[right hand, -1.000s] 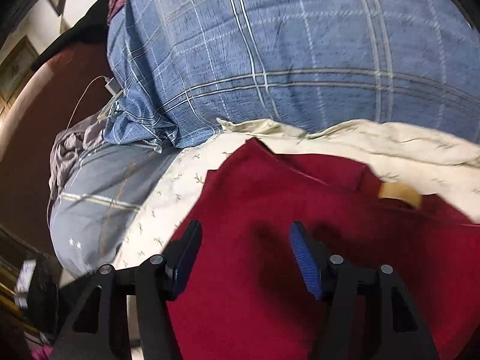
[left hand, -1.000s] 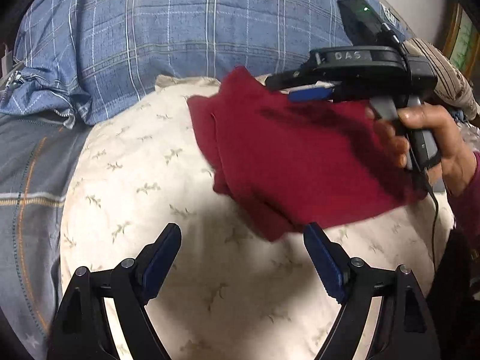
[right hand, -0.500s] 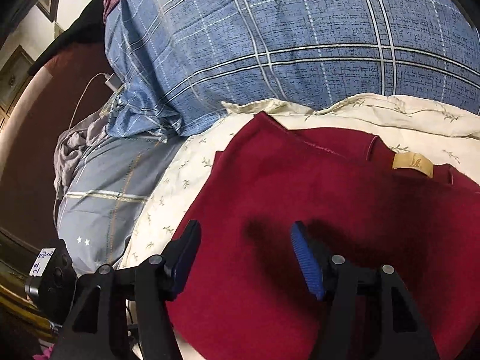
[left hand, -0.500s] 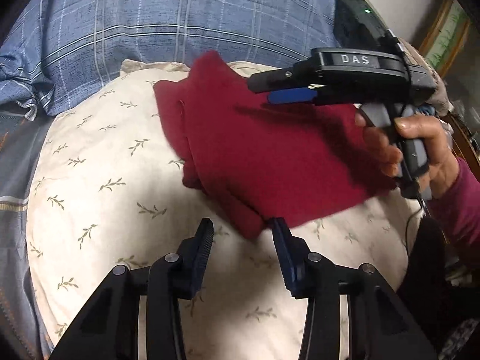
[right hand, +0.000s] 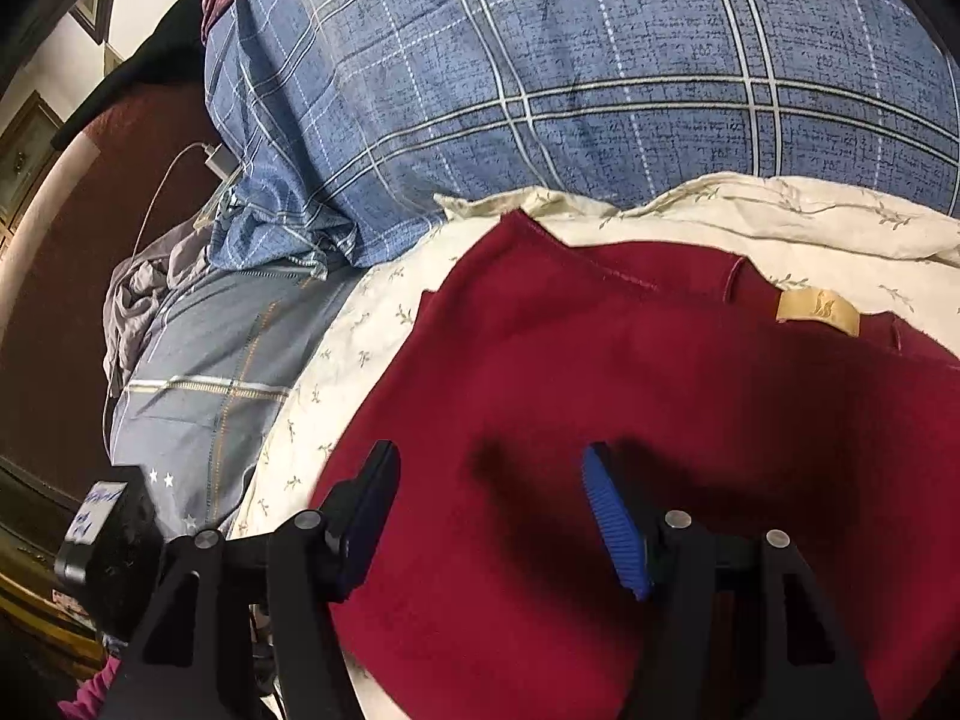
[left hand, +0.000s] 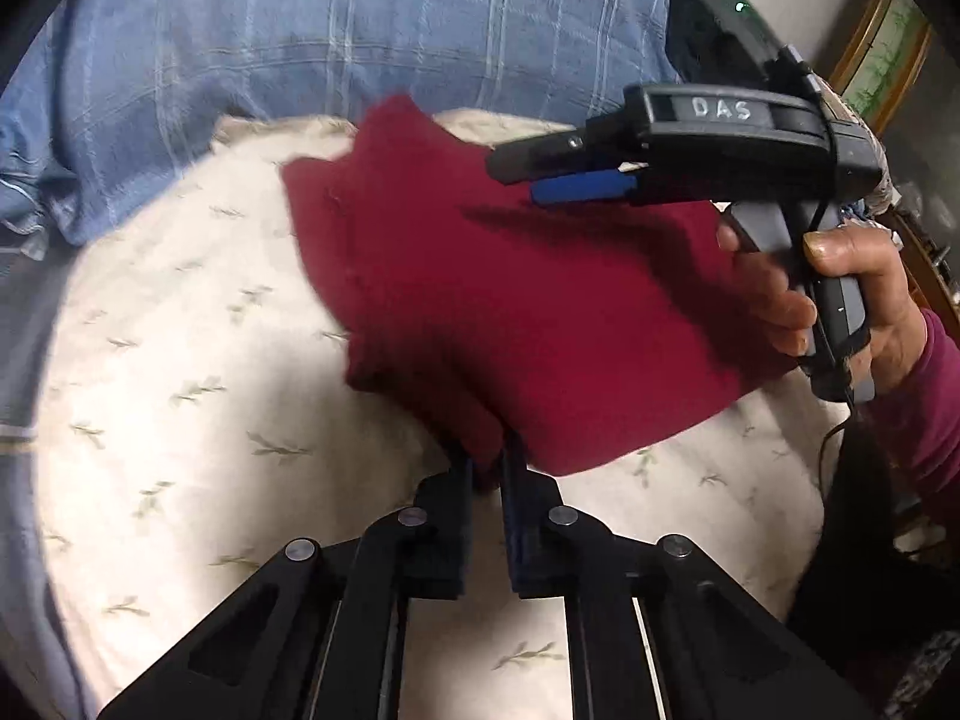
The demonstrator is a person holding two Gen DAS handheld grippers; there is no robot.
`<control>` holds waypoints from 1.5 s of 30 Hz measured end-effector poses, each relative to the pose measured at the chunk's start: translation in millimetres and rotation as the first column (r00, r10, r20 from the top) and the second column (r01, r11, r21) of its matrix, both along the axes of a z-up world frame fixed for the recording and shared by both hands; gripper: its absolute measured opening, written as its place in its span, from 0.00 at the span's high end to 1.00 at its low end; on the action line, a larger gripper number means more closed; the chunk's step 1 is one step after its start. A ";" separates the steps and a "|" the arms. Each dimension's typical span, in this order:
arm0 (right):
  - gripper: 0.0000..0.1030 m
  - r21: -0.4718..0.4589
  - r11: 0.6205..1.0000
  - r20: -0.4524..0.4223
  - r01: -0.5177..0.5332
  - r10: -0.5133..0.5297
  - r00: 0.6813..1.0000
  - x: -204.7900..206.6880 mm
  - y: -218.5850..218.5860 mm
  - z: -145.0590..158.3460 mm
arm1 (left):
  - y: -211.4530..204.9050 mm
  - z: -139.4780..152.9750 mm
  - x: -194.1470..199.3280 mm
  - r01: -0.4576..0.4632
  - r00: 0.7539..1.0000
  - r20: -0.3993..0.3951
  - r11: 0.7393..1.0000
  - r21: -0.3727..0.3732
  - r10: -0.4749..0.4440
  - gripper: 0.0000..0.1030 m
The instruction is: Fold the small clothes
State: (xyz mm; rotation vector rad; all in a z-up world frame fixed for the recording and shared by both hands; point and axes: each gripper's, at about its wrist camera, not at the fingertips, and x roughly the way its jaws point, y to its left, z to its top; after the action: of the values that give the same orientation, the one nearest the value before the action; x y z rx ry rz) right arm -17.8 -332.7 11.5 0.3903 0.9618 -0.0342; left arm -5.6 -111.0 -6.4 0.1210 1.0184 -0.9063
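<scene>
A dark red folded garment (left hand: 540,312) lies on a cream floral pillow (left hand: 180,360). My left gripper (left hand: 486,468) is shut on the garment's near corner. My right gripper (left hand: 540,171) hovers open just above the garment's far right part, held by a hand (left hand: 840,288). In the right wrist view the garment (right hand: 660,390) fills the lower frame, with a tan label (right hand: 817,311) near its far edge. The right gripper (right hand: 489,510) there is open over the cloth, holding nothing.
A blue plaid pillow (right hand: 540,90) lies behind the cream pillow (right hand: 780,210). A grey-blue bedsheet (right hand: 210,372), crumpled grey cloth (right hand: 144,276) and a white charger cable (right hand: 198,156) lie at the left. A framed picture (left hand: 882,60) stands at the far right.
My left gripper moved forward and closed its fingers on the garment's near corner. The right gripper stayed open above the garment, shifting slightly.
</scene>
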 end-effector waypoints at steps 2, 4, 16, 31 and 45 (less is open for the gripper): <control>0.35 0.002 1.000 0.003 0.001 -0.001 1.000 3.3 -0.8 -0.1 | 15.3 -1.8 4.2 -0.034 0.999 -0.017 0.999 -0.017 0.034 0.93; 0.35 -0.005 1.000 0.015 0.001 -0.001 1.000 8.3 -0.4 -0.4 | 25.5 -6.4 4.9 -0.054 0.998 -0.038 0.998 -0.016 0.054 0.93; 0.38 -0.300 0.953 -0.013 0.045 -0.051 0.999 105.4 3.0 -44.0 | 31.8 -7.2 -5.8 -0.119 0.992 -0.040 0.993 0.007 0.119 0.92; 0.37 -0.269 0.959 0.044 0.086 -0.077 0.996 -22.9 -18.7 8.4 | 12.6 20.5 -44.6 -0.216 0.971 0.137 0.966 0.144 0.196 0.55; 0.33 -0.257 0.880 0.106 0.399 -0.385 0.917 -143.9 -132.3 17.1 | -21.4 48.0 -43.3 -0.234 0.956 0.206 0.965 0.119 0.207 0.52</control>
State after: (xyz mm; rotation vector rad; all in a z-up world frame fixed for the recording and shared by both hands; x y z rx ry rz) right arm -161.7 -465.0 28.6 0.3224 0.7994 -0.5218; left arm -48.9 -132.4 41.6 0.2067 0.8957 -0.6048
